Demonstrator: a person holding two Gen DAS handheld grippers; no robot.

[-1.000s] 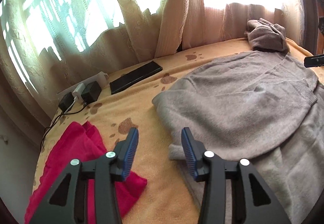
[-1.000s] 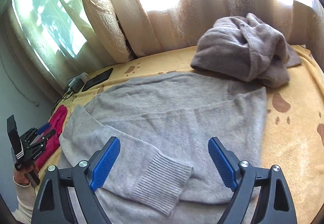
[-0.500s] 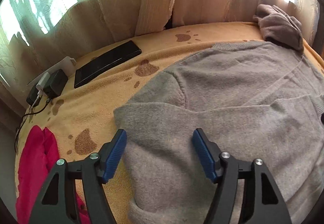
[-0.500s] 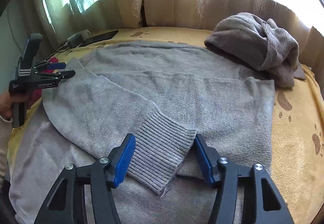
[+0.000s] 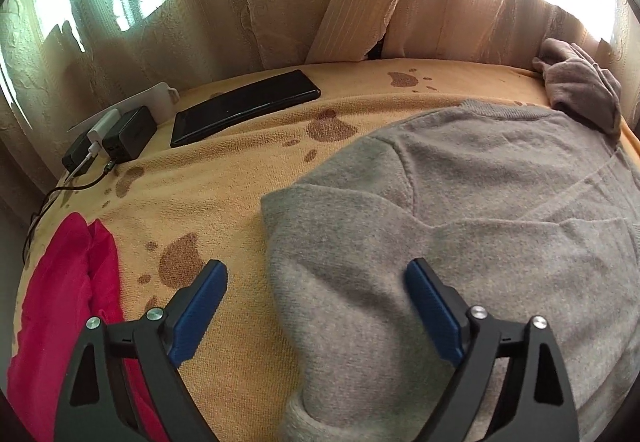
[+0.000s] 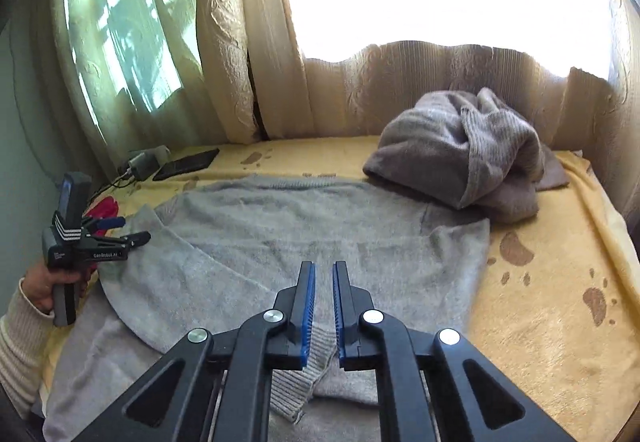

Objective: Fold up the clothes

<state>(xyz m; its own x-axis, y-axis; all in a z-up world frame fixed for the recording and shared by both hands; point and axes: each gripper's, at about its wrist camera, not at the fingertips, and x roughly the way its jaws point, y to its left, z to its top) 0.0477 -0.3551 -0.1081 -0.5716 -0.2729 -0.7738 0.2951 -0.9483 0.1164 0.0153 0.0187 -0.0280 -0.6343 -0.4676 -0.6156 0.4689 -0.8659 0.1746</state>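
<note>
While the sweater [image 6: 320, 226] lay flat on the bed [image 6: 560, 322], sleeve [image 6: 192, 294] folded across, the right gripper [image 6: 322, 306] pinched its cuff [image 6: 308, 374]; the left gripper [image 5: 316, 306], spread wide, straddled the sleeve's far fold.

Fuzzy knit sweater [image 6: 320, 226], ribbed cuff [image 6: 316, 358]

Right claw [image 6: 323, 306] newly clamped on cuff [image 6: 316, 362]

The right gripper [image 6: 323, 282] has its jaws drawn nearly together, pinching a ribbed cuff [image 6: 316, 358] between the blue pads. The left gripper [image 5: 316, 274] has its jaws spread wide, gripping nothing. A hand [image 6: 52, 282] in a cream sleeve [image 6: 20, 346] holds its handle.
</note>
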